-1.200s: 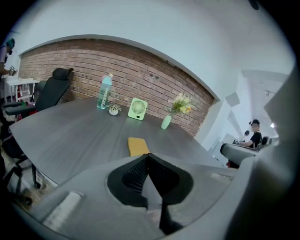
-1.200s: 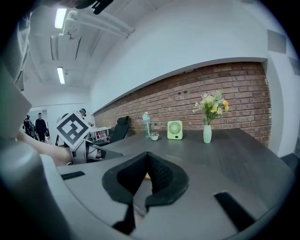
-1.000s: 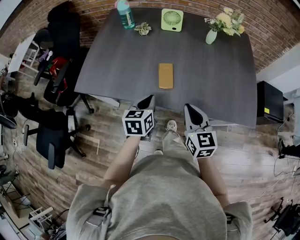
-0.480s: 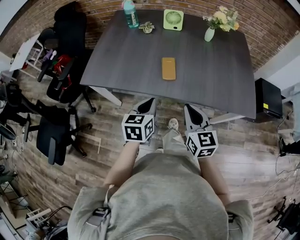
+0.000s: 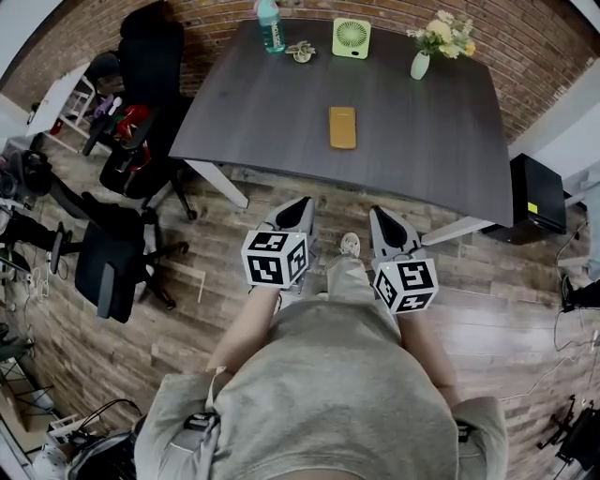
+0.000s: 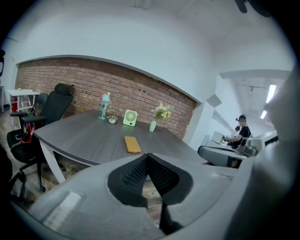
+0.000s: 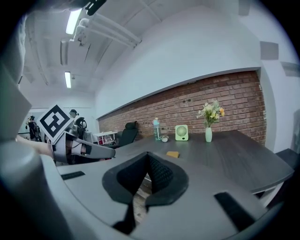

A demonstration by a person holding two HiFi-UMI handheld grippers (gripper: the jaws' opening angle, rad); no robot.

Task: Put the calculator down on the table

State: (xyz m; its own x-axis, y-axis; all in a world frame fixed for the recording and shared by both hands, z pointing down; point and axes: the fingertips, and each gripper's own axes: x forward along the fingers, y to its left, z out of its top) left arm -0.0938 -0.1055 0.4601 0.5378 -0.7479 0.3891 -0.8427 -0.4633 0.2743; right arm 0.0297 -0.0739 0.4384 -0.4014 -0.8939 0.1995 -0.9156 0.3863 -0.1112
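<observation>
The left gripper (image 6: 148, 157) is shown with its two dark, ribbed fingers pressed together at the tips, and nothing is held between them. The right gripper (image 7: 149, 156) is closed in the same way, fingertips meeting, with nothing between them. In the head view both grippers are held side by side in front of the person's body, over a wooden plank floor (image 5: 234, 234). Their fingertips are pointed toward the near edge of a table (image 5: 422, 141) but stop short of it.

The calculator (image 5: 342, 127) is found ahead of the fingertips and well apart from them. It lies flat on the dark grey, wood-grained tabletop, roughly in line with the gap between the two grippers and about midway across the table. It is seen as a thin, mustard-yellow rectangle with rounded corners, its long side running away from the fingers. No keys or display can be made out. Nothing touches it.

Beyond the calculator, along the table's far edge by a brick wall (image 5: 525, 66), are set a teal bottle (image 5: 271, 25), a small potted plant (image 5: 302, 52), a pale green fan (image 5: 351, 37) and a vase (image 5: 421, 64) of yellow flowers. Off to the left of the left gripper's fingers, black office chairs (image 5: 108, 267) stand on the floor beside the table.
</observation>
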